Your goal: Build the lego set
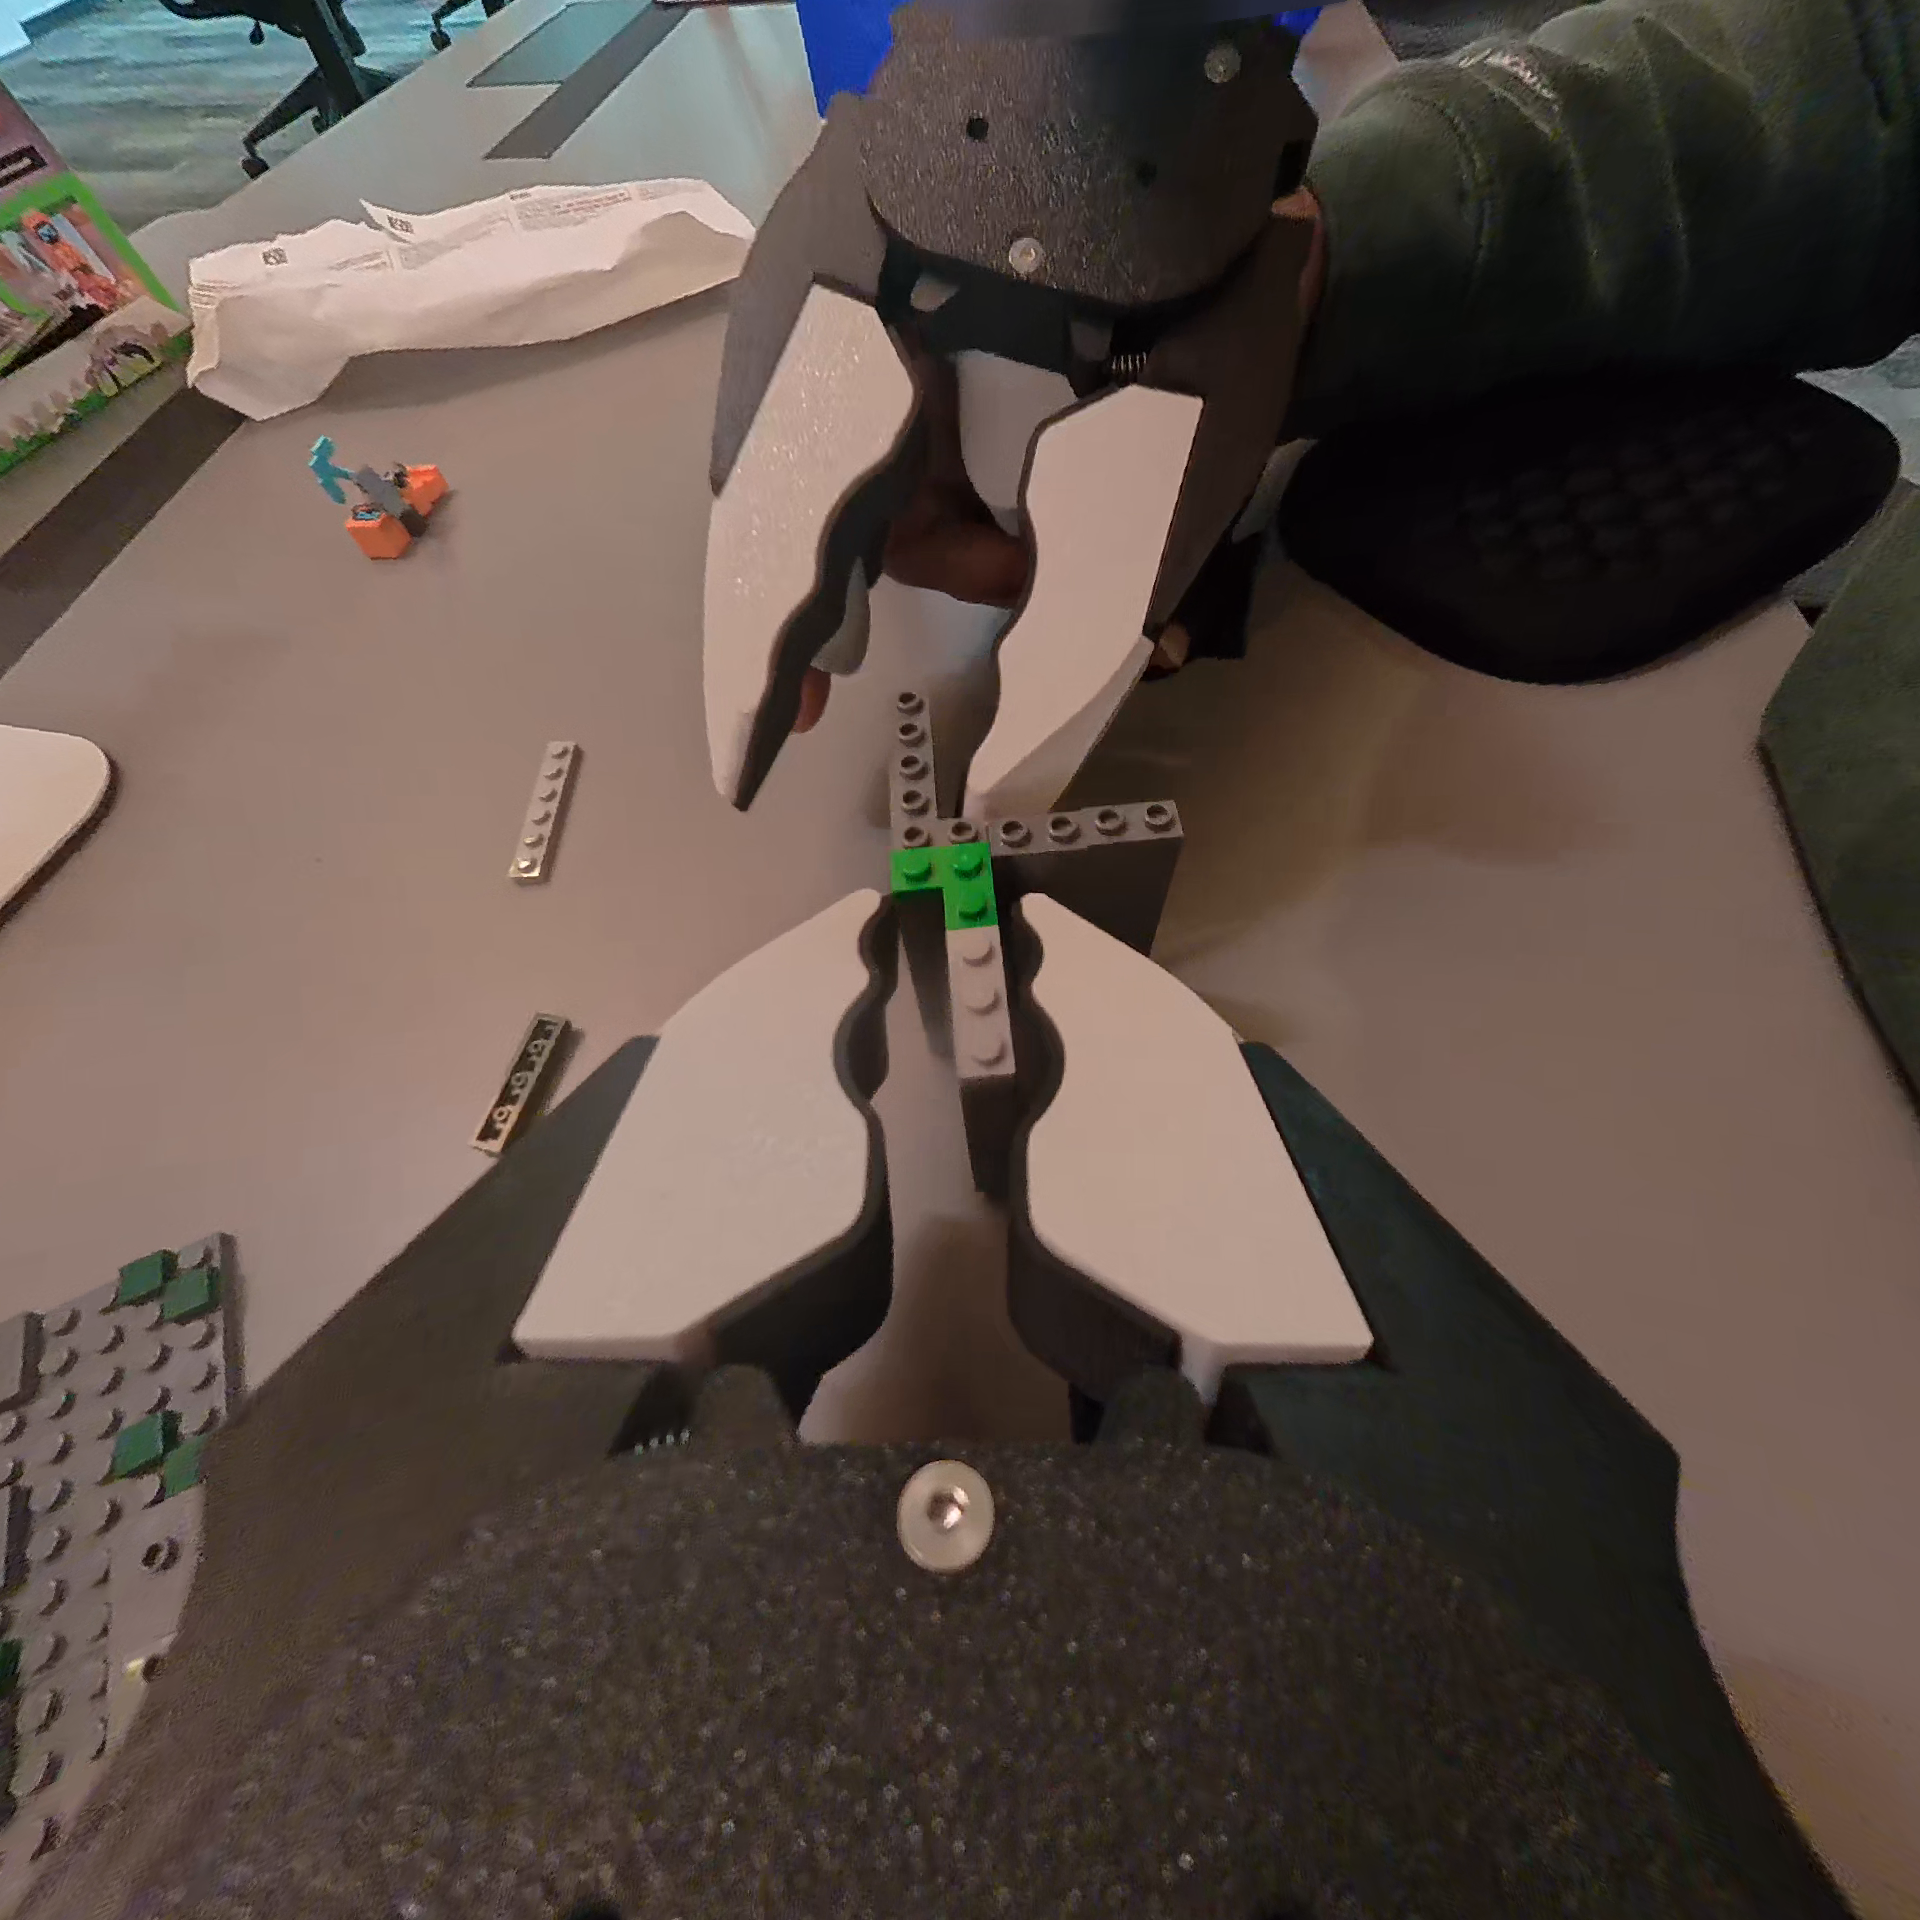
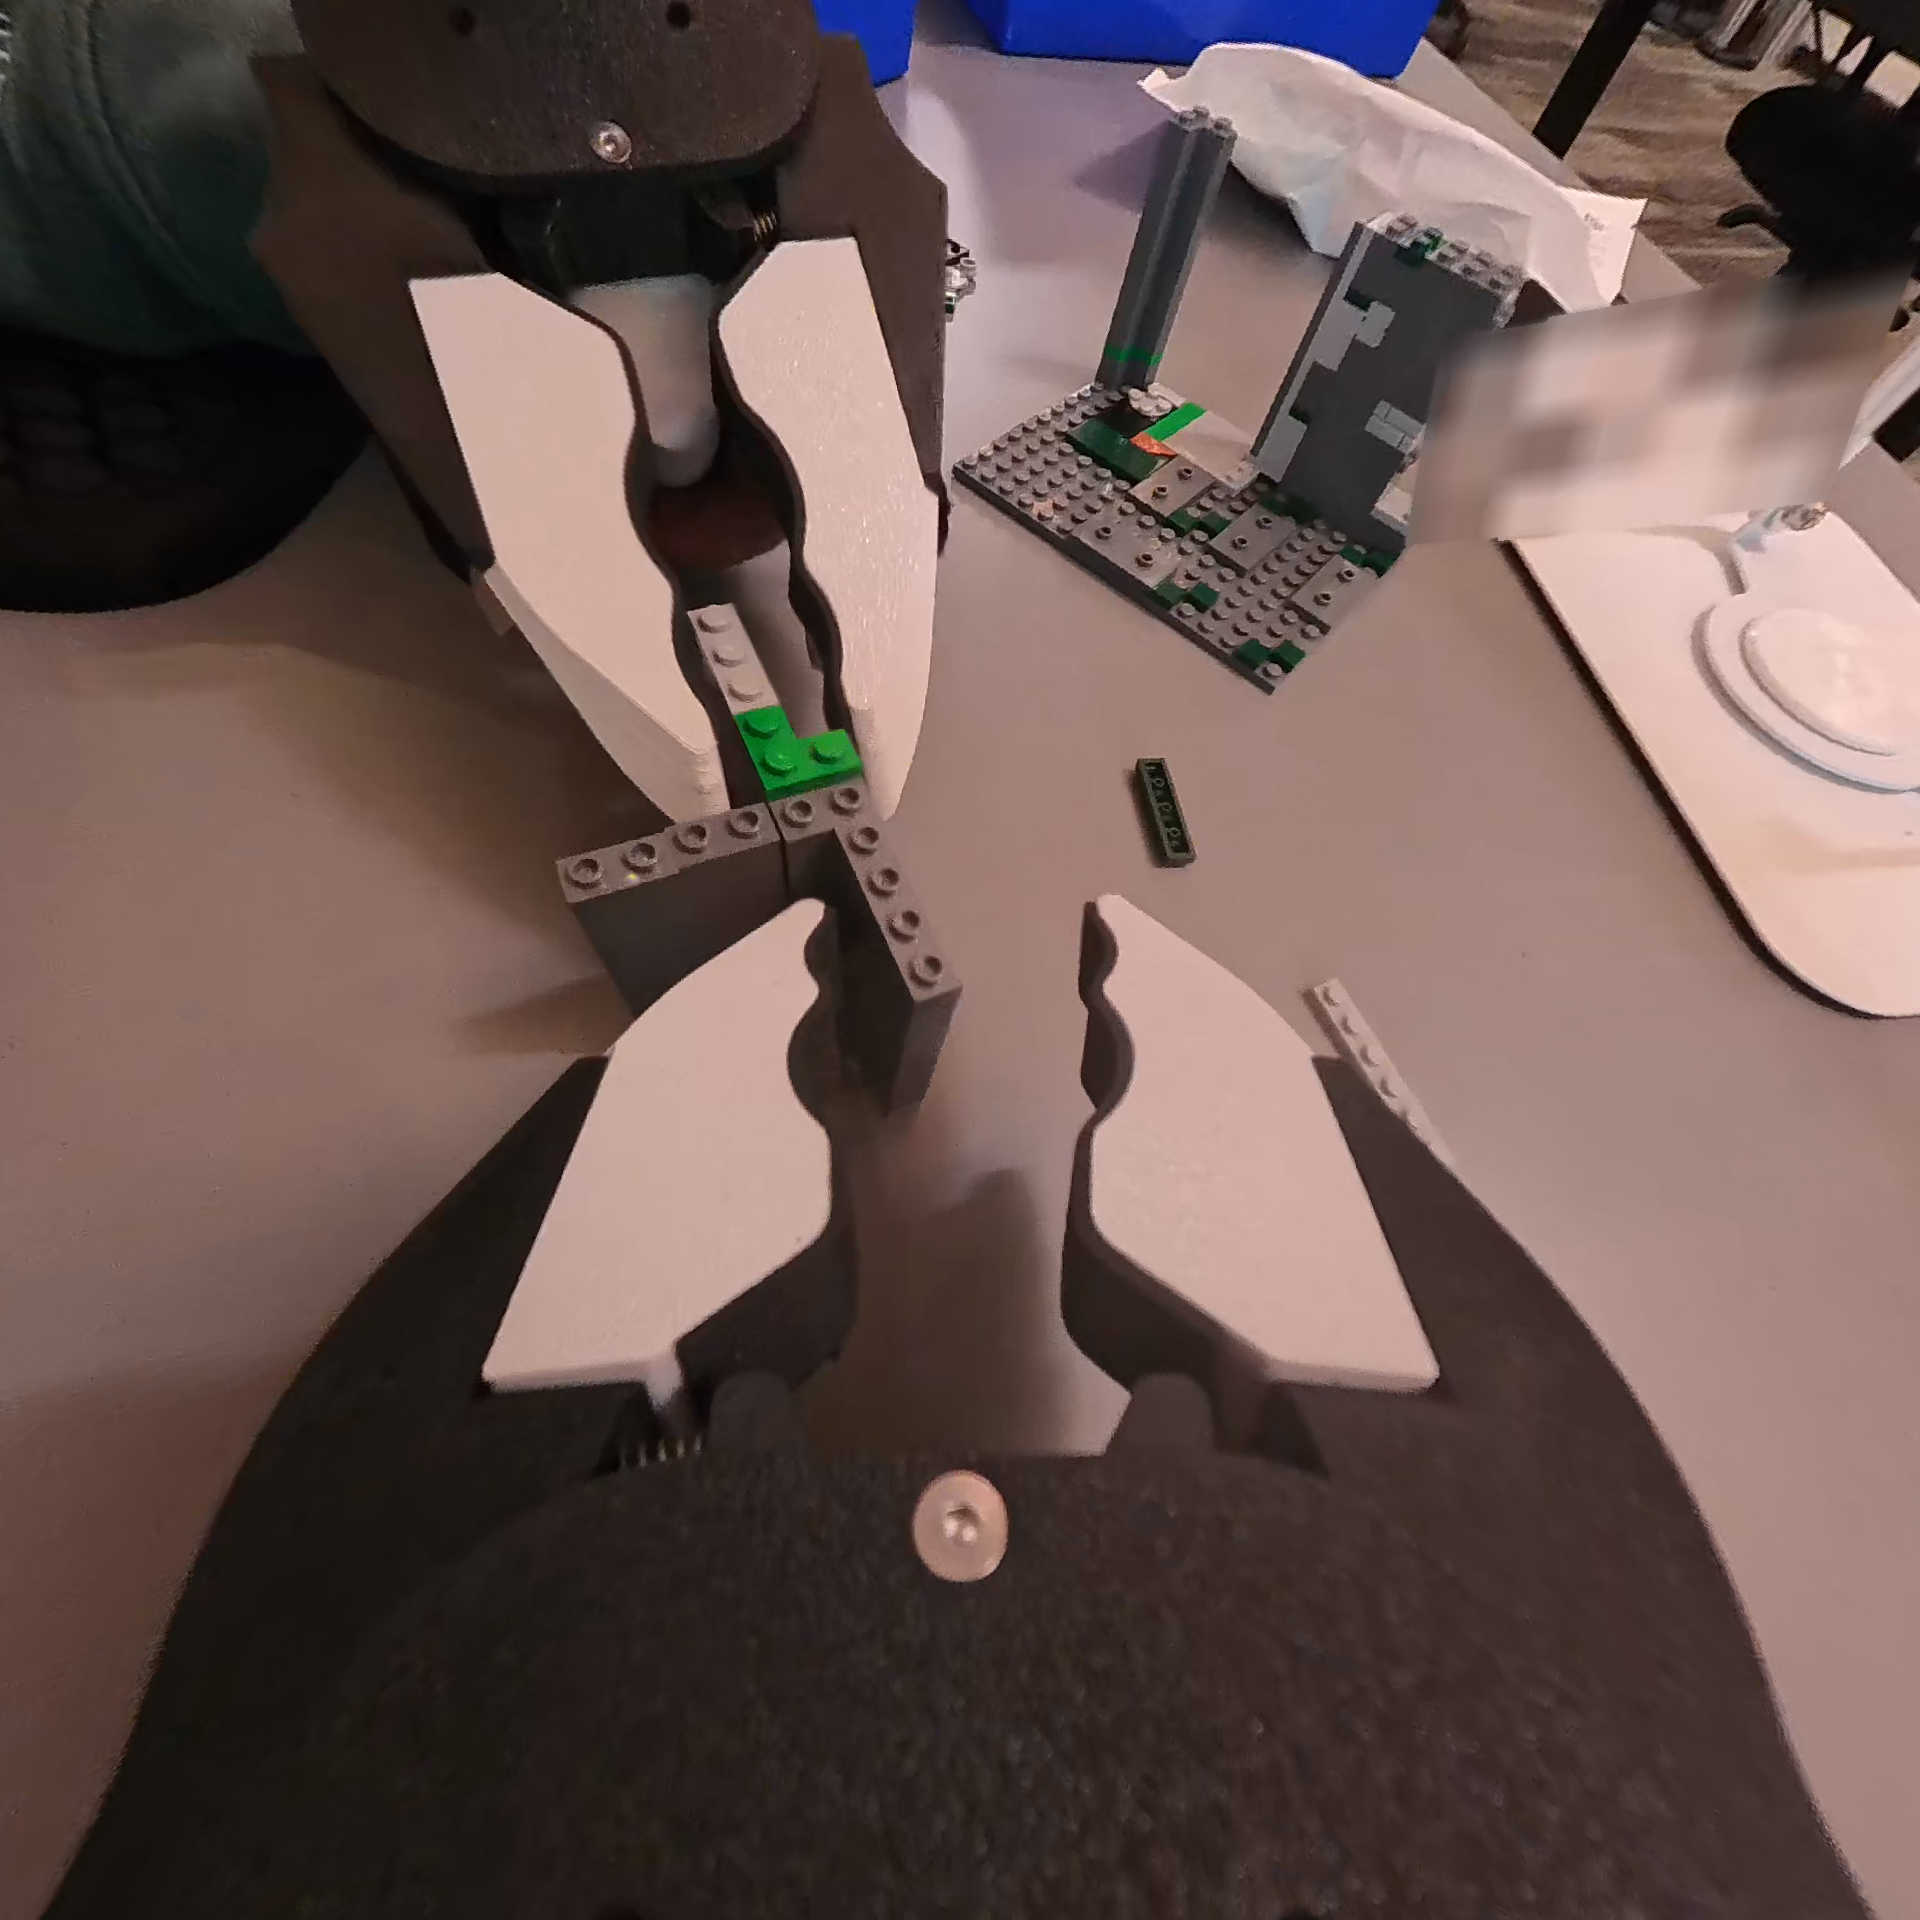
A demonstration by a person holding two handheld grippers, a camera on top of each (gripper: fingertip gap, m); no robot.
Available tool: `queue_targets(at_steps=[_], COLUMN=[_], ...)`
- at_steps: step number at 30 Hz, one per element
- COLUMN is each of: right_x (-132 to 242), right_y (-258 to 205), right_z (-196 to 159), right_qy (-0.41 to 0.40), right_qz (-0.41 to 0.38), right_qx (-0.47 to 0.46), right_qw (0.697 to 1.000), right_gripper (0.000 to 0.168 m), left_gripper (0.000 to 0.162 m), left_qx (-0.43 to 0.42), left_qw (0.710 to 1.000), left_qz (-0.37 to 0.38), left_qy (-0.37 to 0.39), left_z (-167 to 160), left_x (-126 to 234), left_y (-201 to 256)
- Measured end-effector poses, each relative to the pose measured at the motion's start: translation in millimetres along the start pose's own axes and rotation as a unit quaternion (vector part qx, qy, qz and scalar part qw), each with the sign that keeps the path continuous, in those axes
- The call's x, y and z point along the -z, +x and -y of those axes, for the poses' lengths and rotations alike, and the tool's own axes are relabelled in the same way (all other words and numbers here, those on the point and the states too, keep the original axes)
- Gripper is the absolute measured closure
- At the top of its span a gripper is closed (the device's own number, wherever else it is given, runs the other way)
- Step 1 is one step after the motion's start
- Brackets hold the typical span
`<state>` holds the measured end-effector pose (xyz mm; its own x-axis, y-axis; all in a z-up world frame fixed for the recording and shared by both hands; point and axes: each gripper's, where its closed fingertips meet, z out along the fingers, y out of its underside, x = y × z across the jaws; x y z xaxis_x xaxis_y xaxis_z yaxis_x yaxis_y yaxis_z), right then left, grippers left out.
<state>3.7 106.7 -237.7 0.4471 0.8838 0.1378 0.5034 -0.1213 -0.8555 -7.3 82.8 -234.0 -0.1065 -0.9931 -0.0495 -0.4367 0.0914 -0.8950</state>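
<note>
I am working on a small sub-assembly: 3 tall grey wall pieces meeting at a corner, with a green corner plate [image 1: 951, 878] capping the junction. My left gripper [image 1: 948, 920] is closing around the light grey strip [image 1: 982, 1008] on top of the near wall, the jaws narrowed onto it so that the wall sits between them; I judge it held, though the contact on the left finger is partly in shadow. In the right wrist view that gripper [image 2: 795, 769] is coming in from 12 o'clock, with the green plate [image 2: 798, 750] right at its tips.

My right gripper [image 2: 956, 914] is standing wide open and holding nothing. The dark grey wall [image 2: 894, 914] running toward 5 o'clock from the junction is lying just inside its left finger [image 2: 717, 1029], seemingly touching it, while the right finger is well apart. A second wall [image 2: 665, 847] is running off toward 9 o'clock.

The next move, as I judge it, is to press the green plate down firmly while I am bracing the walls, keeping them upright and square. The main build [image 2: 1247, 488] is standing at 1 o'clock, well apart, awaiting this section. Loose plates [image 1: 542, 810] are lying nearby.
</note>
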Motion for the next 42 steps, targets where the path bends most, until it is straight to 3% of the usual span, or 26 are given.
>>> queue_targets(at_steps=[9,42], right_x=[-1.5,7.4], right_y=[-4.3,-13.1], right_z=[-0.2,7.4], right_qy=[0.025,0.057], right_qz=[0.019,0.065], right_qx=[-0.005,-0.008], right_qw=[0.999,0.996], right_gripper=[0.143,0.14], left_gripper=[0.145,0.145], left_qx=[0.008,0.007], left_qw=[1.0,1.0], left_qz=[0.014,-0.005], left_qy=[0.013,0.01], left_z=[0.8,1.0], left_x=[-1.9,-1.5], left_y=[-6.4,2.6])
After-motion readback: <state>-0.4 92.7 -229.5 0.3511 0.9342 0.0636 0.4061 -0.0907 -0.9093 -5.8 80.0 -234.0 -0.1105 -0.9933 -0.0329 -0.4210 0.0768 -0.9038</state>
